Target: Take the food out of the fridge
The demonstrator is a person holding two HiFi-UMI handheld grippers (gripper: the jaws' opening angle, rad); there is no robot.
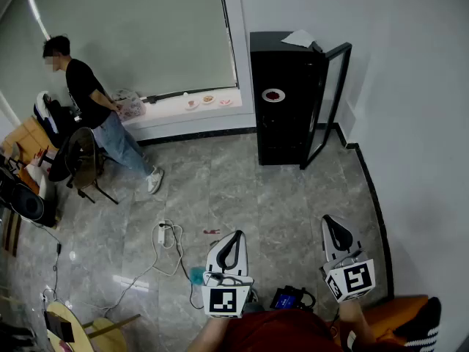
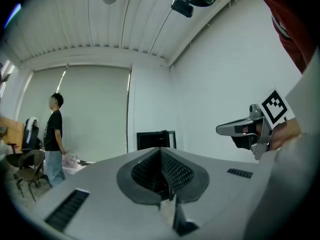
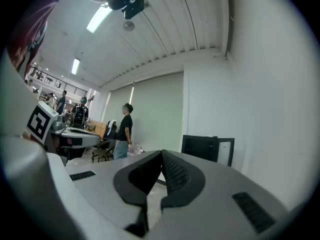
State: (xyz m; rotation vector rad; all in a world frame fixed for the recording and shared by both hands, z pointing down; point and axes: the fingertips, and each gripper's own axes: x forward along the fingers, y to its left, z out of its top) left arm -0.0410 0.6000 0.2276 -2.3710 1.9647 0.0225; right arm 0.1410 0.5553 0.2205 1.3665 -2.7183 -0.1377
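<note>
In the head view a black fridge (image 1: pixel 282 108) stands against the far wall with its glass door (image 1: pixel 330 101) swung open to the right. A round plate of reddish food (image 1: pixel 273 94) shows on an upper shelf inside. My left gripper (image 1: pixel 237 235) and right gripper (image 1: pixel 328 219) hover low over the tiled floor, well short of the fridge, both shut and empty. The left gripper (image 2: pixel 161 150) points toward the fridge (image 2: pixel 156 140), and so does the right gripper (image 3: pixel 161 153) toward the fridge (image 3: pixel 206 147).
A person (image 1: pixel 91 105) stands at the window ledge (image 1: pixel 198 108), which carries small plates. A chair (image 1: pixel 80 163) is beside them. A power strip and cables (image 1: pixel 165 235) lie on the floor. White paper (image 1: pixel 299 39) rests on the fridge top.
</note>
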